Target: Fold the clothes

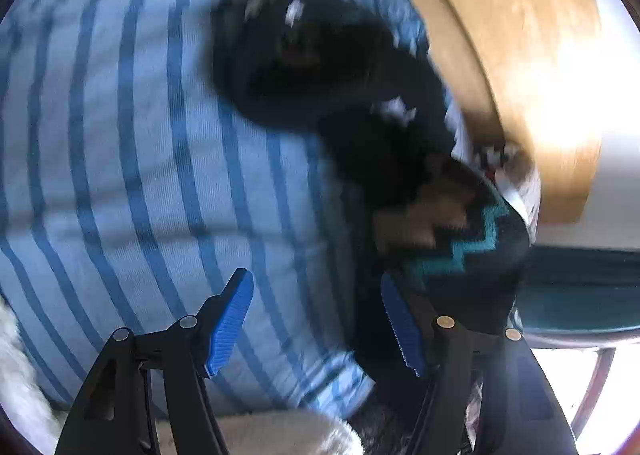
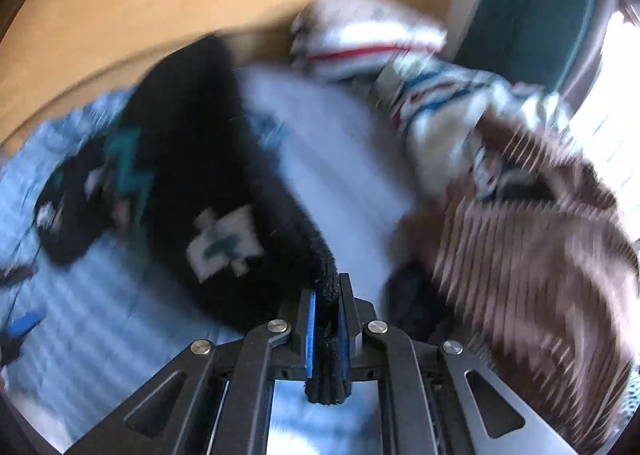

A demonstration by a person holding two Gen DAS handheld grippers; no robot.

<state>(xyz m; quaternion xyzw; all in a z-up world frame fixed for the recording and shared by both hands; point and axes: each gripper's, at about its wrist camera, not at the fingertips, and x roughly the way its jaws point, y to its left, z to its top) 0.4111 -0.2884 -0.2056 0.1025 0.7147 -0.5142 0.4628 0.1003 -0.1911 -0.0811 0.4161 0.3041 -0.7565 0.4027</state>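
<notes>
A black knitted garment with a teal zigzag band and pale blocky motifs lies draped across a blue-and-white striped sheet, one edge of it pinched in my right gripper, whose blue pads are pressed together on a thick fold of the dark knit. In the left wrist view the same garment runs from the upper middle down to the lower right, and a hand shows against its teal-patterned part, though blur keeps me from saying what that hand is doing. My left gripper has its jaws standing wide apart with nothing between them, poised just above the sheet and beside the garment's near edge. Further out, a heap of other clothes sits to the right: a cream piece with red and blue stripes and a brown ribbed one, both rumpled and unfolded. A curved wooden board runs behind the bedding. I judge the folding is at an early stage: the black garment is only gripped at one edge and still lies loose and uneven, and the heap has not been touched as far as I can see
</notes>
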